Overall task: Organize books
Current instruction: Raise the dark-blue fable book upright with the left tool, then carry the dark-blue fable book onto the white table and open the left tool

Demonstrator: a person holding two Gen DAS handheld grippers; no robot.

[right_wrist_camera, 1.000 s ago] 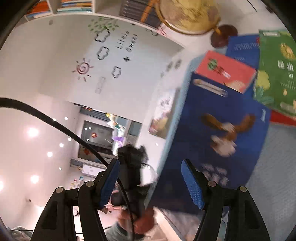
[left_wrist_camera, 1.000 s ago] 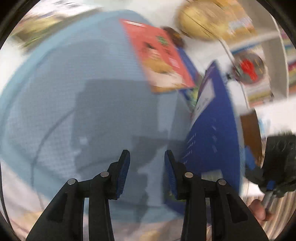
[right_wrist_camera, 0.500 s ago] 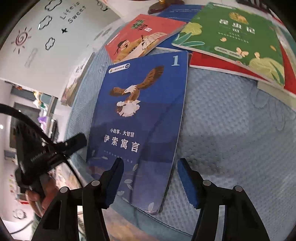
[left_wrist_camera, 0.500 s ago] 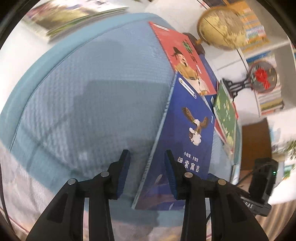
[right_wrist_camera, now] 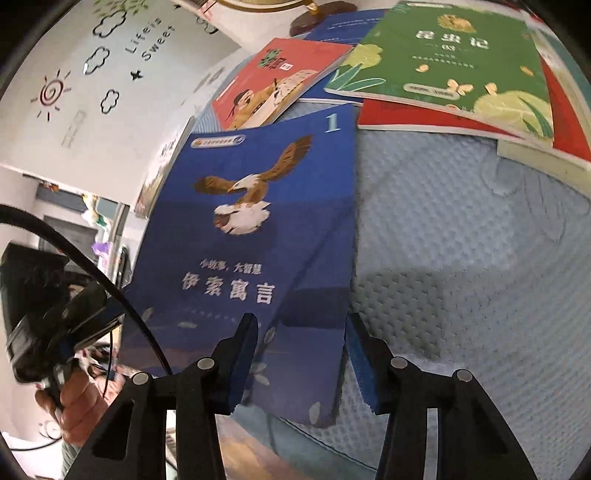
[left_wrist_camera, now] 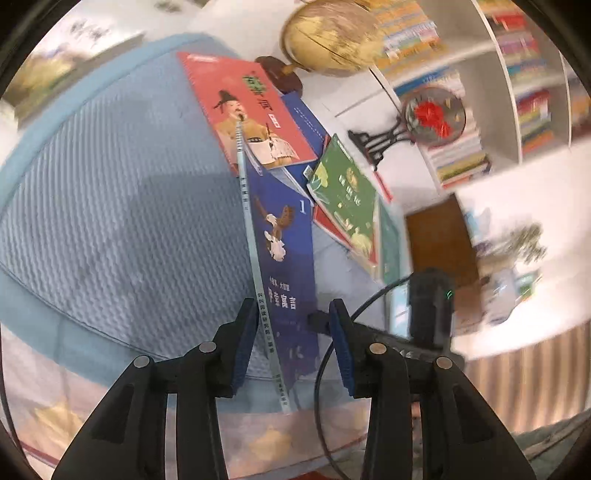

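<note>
The blue book [left_wrist_camera: 284, 258], eagle on its cover, stands tilted on edge over the light blue quilted mat [left_wrist_camera: 122, 221].

Left wrist view: its pale spine faces the camera and runs down between the left gripper [left_wrist_camera: 291, 345] fingers. The jaws stand apart; the left pad lies close to the spine, but contact cannot be judged, and the right pad is clear of the cover. Beyond the book lie a red book [left_wrist_camera: 255, 110], a green book [left_wrist_camera: 347, 195] overlapping other covers, a globe [left_wrist_camera: 328, 33] on a dark base and a round ornament on a black stand [left_wrist_camera: 432, 118]. Bookshelves [left_wrist_camera: 517, 74] fill the upper right. The right gripper's body shows at lower right.

Right wrist view: the blue book [right_wrist_camera: 251, 229] shows its full cover, lower edge between the right gripper [right_wrist_camera: 301, 354] fingers. These jaws have just been closing, yet a gap remains on both sides, the pads not pressing. The red book [right_wrist_camera: 273, 81] and green book [right_wrist_camera: 443, 59] lie behind. A hand [right_wrist_camera: 77, 406] holds the left gripper at lower left.
</note>
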